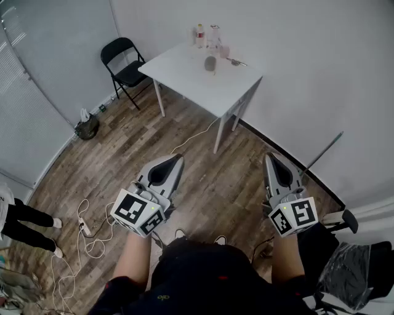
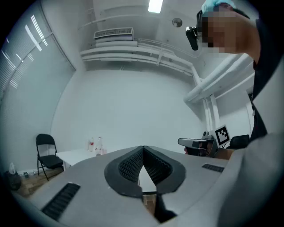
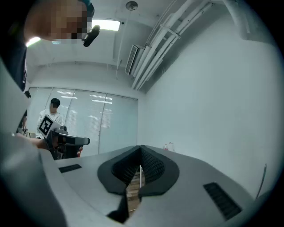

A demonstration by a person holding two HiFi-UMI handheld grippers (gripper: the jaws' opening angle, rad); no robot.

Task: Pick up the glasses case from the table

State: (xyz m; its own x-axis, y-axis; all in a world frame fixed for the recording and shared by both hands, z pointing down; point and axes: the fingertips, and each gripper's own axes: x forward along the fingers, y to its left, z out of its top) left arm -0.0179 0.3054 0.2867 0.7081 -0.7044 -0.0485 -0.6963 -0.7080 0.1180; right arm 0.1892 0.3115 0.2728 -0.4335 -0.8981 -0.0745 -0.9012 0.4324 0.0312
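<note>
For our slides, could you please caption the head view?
Left tongs and right tongs, shut and empty, well short of the table with the case.

Bright even indoor light, ceiling lamp (image 2: 155,5) glare, strong fisheye w/ dark corners, soft shadows

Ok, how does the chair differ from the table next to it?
The chair is black, the table white. The chair's seat is bare, while the table carries bottles and the grey glasses case. The chair is the smaller of the two. Both stand on the wood floor at the far end of the room.
</note>
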